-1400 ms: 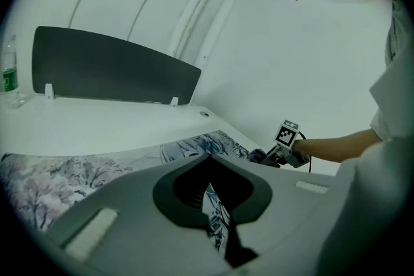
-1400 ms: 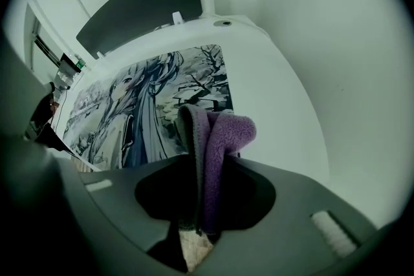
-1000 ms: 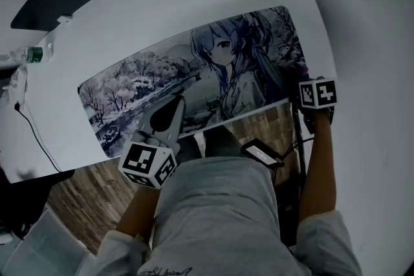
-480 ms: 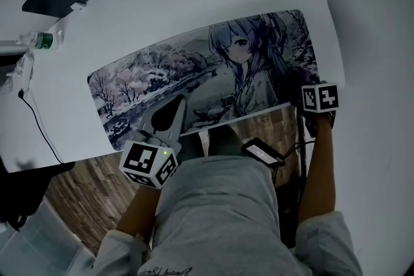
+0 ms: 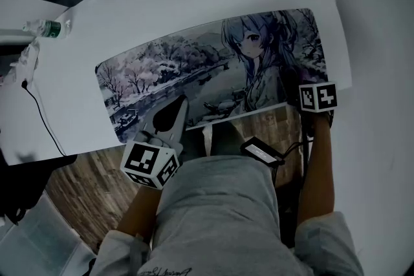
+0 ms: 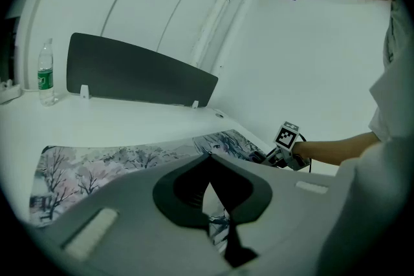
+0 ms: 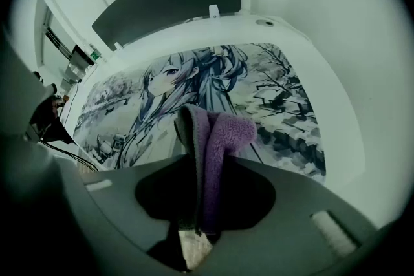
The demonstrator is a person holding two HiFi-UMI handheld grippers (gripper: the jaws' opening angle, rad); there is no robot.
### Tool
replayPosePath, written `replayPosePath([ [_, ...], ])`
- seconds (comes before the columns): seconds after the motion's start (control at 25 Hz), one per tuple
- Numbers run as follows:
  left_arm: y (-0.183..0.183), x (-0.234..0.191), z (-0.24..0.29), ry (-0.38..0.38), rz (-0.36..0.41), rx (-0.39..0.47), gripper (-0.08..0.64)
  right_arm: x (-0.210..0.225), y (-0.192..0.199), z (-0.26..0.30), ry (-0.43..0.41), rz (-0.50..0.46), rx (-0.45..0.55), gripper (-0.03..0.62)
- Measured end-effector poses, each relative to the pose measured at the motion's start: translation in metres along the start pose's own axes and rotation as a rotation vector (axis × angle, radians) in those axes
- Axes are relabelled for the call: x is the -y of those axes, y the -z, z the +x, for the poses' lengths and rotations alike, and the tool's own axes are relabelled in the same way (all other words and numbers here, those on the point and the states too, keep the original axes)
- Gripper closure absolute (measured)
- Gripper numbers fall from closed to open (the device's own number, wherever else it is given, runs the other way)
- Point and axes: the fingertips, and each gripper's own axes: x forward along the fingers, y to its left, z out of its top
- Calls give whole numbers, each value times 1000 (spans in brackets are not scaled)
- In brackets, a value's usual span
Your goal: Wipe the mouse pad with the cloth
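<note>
**Cloth poised at the pad's near right corner**

Cloth (image 7: 223, 132), purple and fleecy, is pinched as a folded wad in the right gripper (image 7: 202, 168), its loose end sticking out past the jaws above the near right corner of the printed mouse pad (image 5: 194, 68). Whether the fabric touches the pad I cannot tell from any view. The left gripper (image 5: 174, 110) sits over the pad's near edge with its jaws pressed together on nothing.

Two things could go wrong, to my eye. The pad runs right along the white desk's (image 5: 194, 3) front edge, and nothing clearly pins it, so a firm stroke could drag or ruck it instead of cleaning it. The cloth is also held by a narrow fold, so friction might tug it out of the jaws.

From the head view the cloth is hidden under the right gripper's marker cube; only the right gripper view shows it and its colour. The left gripper view alone shows the water bottle (image 6: 44, 71) standing upright at the desk's far left corner, beside the dark divider panel (image 6: 136, 71).
</note>
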Motion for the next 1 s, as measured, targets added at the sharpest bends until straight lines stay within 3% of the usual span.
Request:
replayPosePath([
  [1.0,35,-57,-85,-55,-42,14,541,-147,-5,25,-94,-119,-8,479],
])
